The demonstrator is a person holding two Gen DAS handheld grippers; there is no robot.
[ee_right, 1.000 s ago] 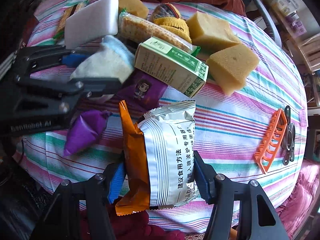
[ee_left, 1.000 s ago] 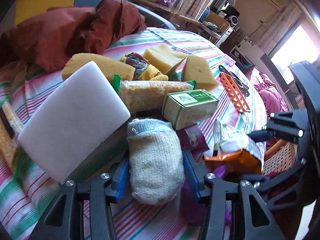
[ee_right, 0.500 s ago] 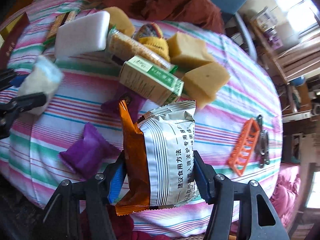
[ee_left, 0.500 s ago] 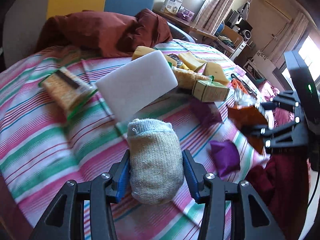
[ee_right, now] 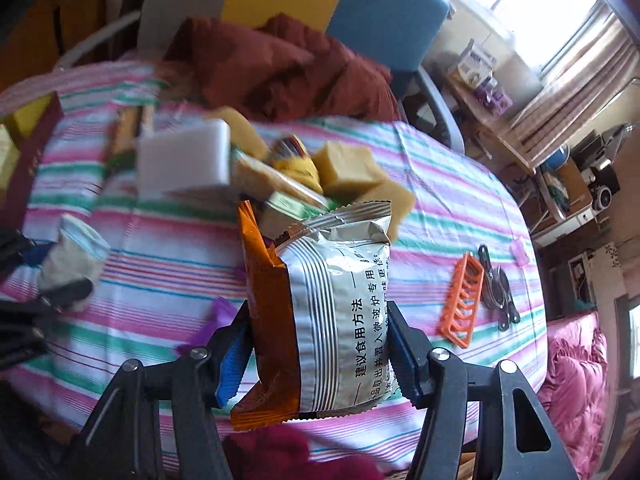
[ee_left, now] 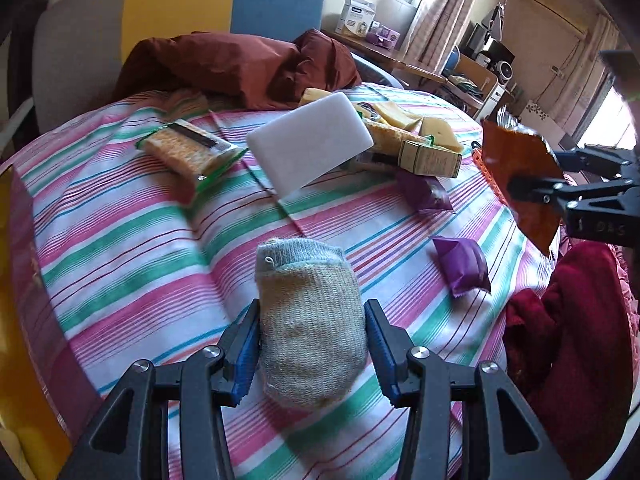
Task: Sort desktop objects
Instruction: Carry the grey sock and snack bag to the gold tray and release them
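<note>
My left gripper (ee_left: 311,350) is shut on a rolled grey sock (ee_left: 308,320) and holds it above the striped tablecloth (ee_left: 132,248). My right gripper (ee_right: 318,350) is shut on a silver and orange snack packet (ee_right: 324,308), held above the table's near edge; it also shows at the right of the left wrist view (ee_left: 516,176). The pile lies further back: a white foam block (ee_left: 310,148), a green carton (ee_left: 430,158), yellow sponges (ee_right: 346,166), a cracker pack (ee_left: 188,152) and two purple packets (ee_left: 462,264).
An orange comb (ee_right: 462,300) and a black clip (ee_right: 498,288) lie on the right of the table. A dark red cloth (ee_left: 236,68) is heaped at the far edge by a chair. A red box (ee_right: 24,156) stands at the left.
Both grippers have lifted and drawn back from the pile with their loads. The sock has gone left and toward the near edge; the packet has risen.
</note>
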